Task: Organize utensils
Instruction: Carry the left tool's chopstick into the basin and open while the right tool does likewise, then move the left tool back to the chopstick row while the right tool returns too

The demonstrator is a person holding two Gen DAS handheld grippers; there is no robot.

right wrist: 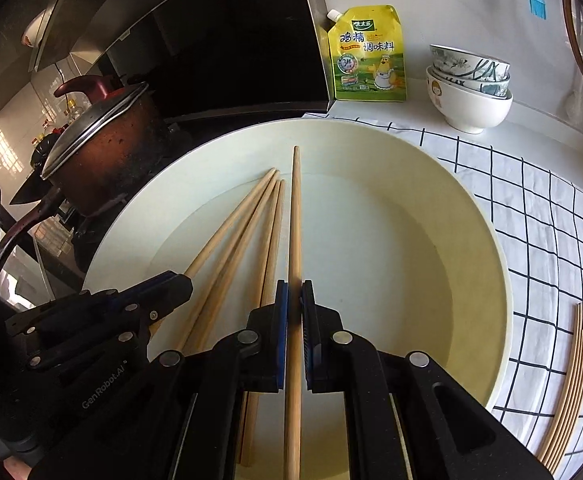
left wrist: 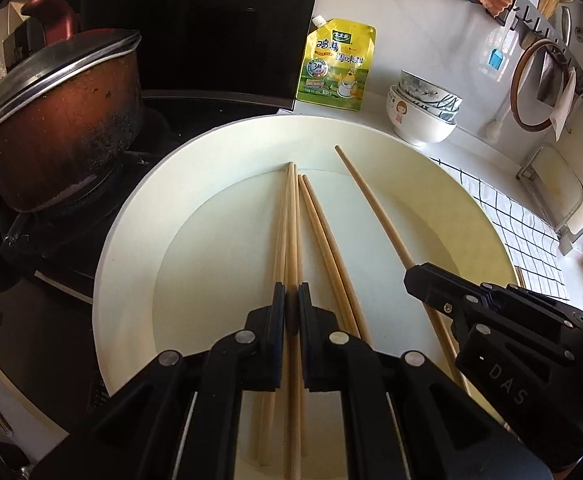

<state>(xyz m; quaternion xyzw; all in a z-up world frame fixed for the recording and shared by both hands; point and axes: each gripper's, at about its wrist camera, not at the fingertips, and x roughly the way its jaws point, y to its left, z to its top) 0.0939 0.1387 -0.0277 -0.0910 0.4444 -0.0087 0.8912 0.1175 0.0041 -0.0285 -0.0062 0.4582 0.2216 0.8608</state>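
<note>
Our left gripper [left wrist: 292, 294] is clamped on one pale wooden chopstick [left wrist: 291, 216]; our right gripper [right wrist: 294, 292] pinches another chopstick [right wrist: 295, 216]. Both slant into the cream basin [right wrist: 487, 240], where loose chopsticks [right wrist: 231, 248] lie. The basin sits on a checked cloth [right wrist: 551, 220], beside a scorched pot [right wrist: 103, 152].

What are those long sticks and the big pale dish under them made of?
The chopsticks look like bare wood or bamboo: tan and matte, with faint lengthwise grain. The large round basin is cream and smooth with a soft sheen. That suggests plastic or melamine, though glazed ceramic can't be ruled out.
</note>
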